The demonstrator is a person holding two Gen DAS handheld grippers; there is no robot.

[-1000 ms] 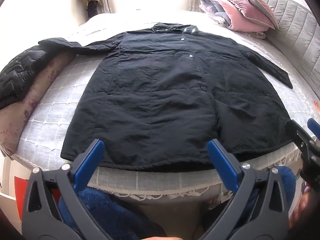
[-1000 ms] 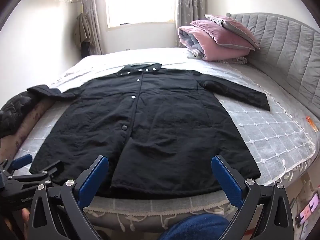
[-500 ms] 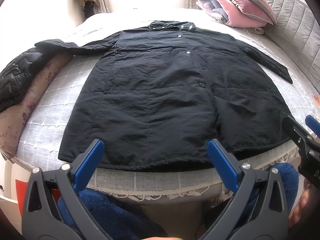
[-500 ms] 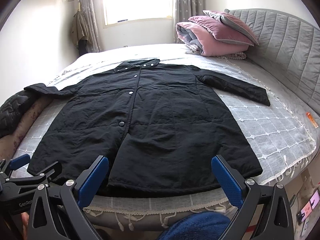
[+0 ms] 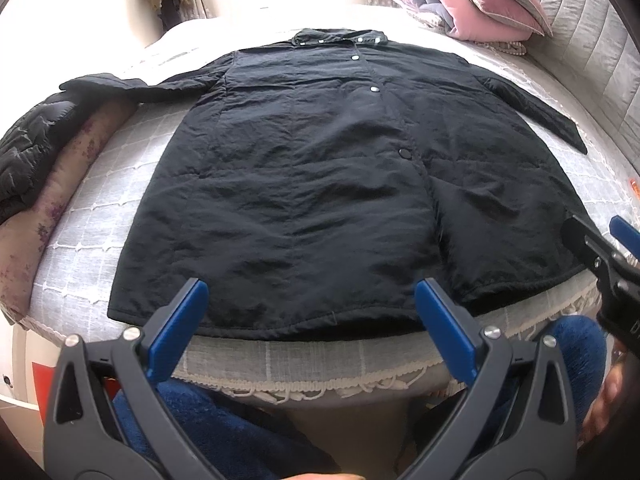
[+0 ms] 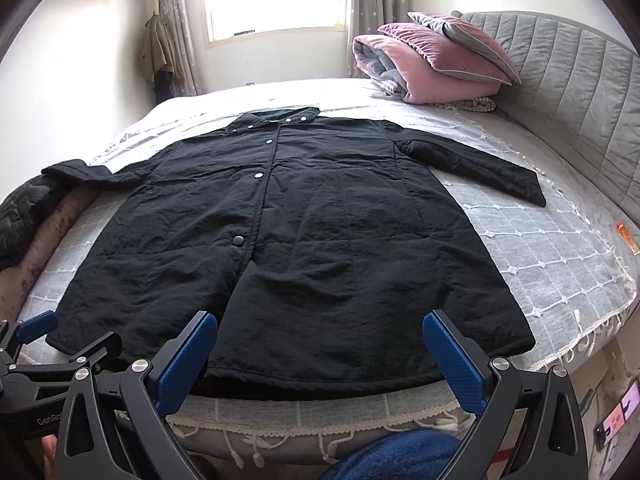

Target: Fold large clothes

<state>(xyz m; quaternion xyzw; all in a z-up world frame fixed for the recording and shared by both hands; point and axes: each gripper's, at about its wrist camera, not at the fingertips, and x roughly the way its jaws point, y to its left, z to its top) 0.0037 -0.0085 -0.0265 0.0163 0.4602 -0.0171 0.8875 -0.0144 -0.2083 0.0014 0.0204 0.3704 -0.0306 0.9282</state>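
Observation:
A long black coat [image 5: 328,176] lies flat and face up on the bed, collar at the far end, sleeves spread out to both sides, hem along the near edge; it also shows in the right wrist view [image 6: 288,248]. My left gripper [image 5: 310,304] is open and empty, just short of the hem's left half. My right gripper [image 6: 320,340] is open and empty, just short of the hem's right half. Each gripper shows at the edge of the other's view.
The bed has a grey quilted cover [image 6: 552,256] with a fringed edge. Pink and grey folded bedding [image 6: 432,68] lies at the far right by the padded headboard [image 6: 580,80]. Another dark quilted garment [image 5: 28,148] lies on a bolster at the left. A small orange object [image 6: 628,236] lies at the right.
Both grippers have moved a little closer to the coat's hem and higher over the bed. Both stay open. The coat has not moved.

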